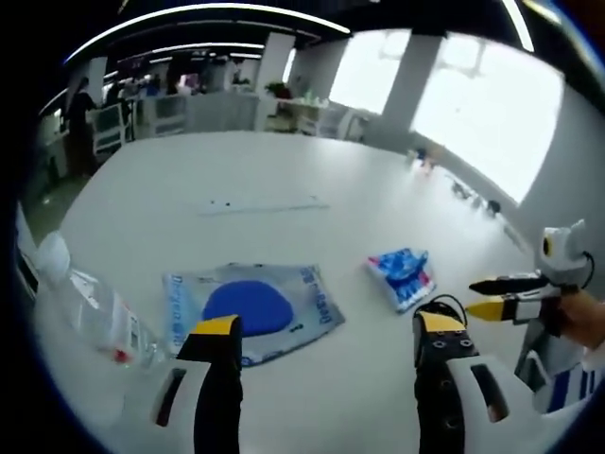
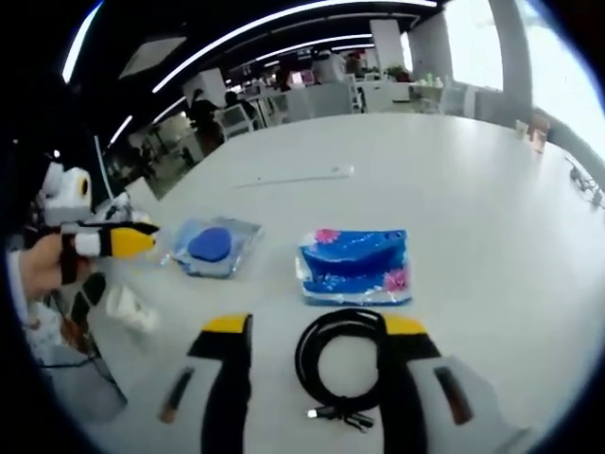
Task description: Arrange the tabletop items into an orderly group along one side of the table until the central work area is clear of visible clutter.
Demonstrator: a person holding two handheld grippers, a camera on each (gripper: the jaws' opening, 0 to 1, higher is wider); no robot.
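Two grippers with yellow-tipped black jaws work over a white table. In the left gripper view, the left gripper rises from 6 o'clock with its jaws spread wide and nothing between them. Just beyond its left jaw lies a flat clear packet with a blue disc inside. A clear plastic bottle lies on its side at 9 o'clock. A small blue and white patterned pack lies beyond the right jaw.

In the right gripper view, the right gripper also stands wide open, gripping nothing. A coiled black cable lies on the table between its jaws. Just past the cable, toward 12 o'clock, sits the patterned pack, and the packet lies toward 10 o'clock. A thin white strip lies farther off near 12 o'clock.
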